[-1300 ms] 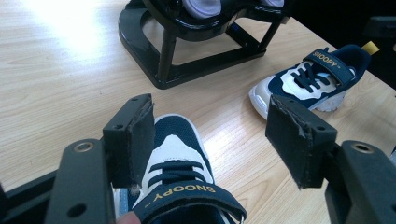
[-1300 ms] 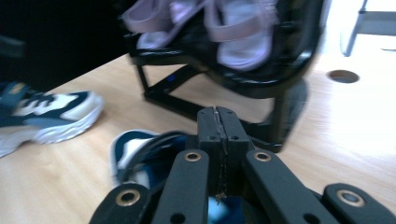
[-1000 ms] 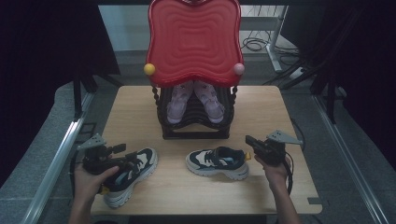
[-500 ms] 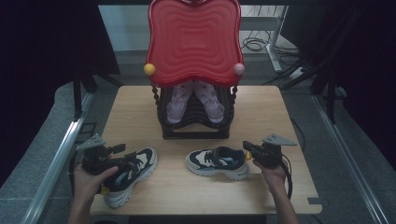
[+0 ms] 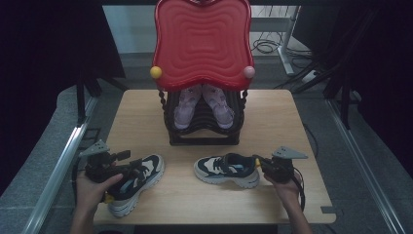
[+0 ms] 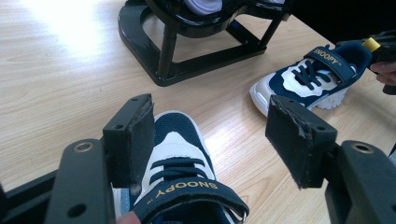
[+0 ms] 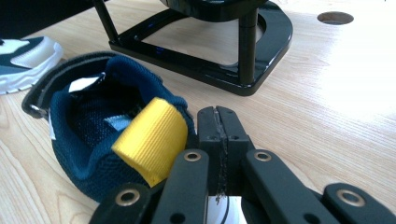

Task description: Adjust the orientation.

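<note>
Since the earlier high-view frames, little has shifted: the right hand-held gripper (image 5: pixel 258 163) has edged slightly toward the heel of the right sneaker (image 5: pixel 226 169); the left hand-held gripper (image 5: pixel 138 171) sits as before, and both sneakers lie where they did.

Left hand-held gripper: jaws stand well apart. In the left gripper view they straddle the left sneaker (image 6: pixel 180 175), whose navy strap reads SNOOPY in gold lettering. The left pad (image 6: pixel 135 140) sits just beside the shoe's upper; the right pad is clear of it, over bare wood. Whether the left pad actually touches the shoe cannot be told. The left hand (image 5: pixel 92 187) rests at the near-left corner of the tabletop (image 5: pixel 292 122).

Right hand-held gripper: jaws pressed together with nothing between them, as seen in the right gripper view (image 7: pixel 218 128). Closed tips sit just beside the yellow pull tab (image 7: pixel 152 137) at the heel of the right sneaker (image 7: pixel 93 135); contact cannot be confirmed. The right hand (image 5: pixel 287 187) comes in from the near-right edge.

Left sneaker lies near the front-left of the tabletop, toe pointing away and to the right. Right sneaker lies front-centre, toe to the left, heel toward the right gripper. Sneakers are well apart.

Behind them, mid-tabletop: a black shoe rack (image 5: pixel 204 124) with a red wavy top (image 5: pixel 202 41), holding a pair of lilac shoes (image 5: pixel 202 105).
</note>
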The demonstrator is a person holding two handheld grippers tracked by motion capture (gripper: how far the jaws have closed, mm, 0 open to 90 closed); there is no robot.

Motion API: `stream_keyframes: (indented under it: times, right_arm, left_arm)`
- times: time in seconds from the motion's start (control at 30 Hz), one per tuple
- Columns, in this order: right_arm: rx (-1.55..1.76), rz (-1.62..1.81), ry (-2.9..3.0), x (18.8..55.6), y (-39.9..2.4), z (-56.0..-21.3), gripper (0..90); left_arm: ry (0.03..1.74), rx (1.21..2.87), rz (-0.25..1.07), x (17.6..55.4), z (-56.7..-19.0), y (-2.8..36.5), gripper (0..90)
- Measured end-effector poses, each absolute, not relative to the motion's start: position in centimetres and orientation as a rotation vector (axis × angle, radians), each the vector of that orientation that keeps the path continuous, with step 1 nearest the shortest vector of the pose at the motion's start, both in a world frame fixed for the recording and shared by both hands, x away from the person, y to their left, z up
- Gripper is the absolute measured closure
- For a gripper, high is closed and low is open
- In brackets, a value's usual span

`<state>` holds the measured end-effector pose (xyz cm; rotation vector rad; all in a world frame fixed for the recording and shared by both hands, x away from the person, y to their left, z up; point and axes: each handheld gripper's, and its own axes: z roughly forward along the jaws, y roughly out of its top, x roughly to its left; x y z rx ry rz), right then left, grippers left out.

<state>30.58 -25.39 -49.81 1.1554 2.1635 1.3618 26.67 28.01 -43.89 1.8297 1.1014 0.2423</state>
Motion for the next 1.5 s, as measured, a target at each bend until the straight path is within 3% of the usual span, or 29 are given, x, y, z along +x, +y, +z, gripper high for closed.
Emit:
stream_keyframes:
  times: [0.8,1.5]
  right_arm:
    - [1.055,1.324,2.210,29.4,-25.6,-49.5,89.3]
    - [1.026,1.338,2.231,26.0,-25.4,-49.5,89.3]
  left_arm:
    - [1.101,1.832,0.241,26.7,-43.9,28.1,33.0]
    - [1.105,1.835,0.236,26.7,-44.0,28.2,33.0]
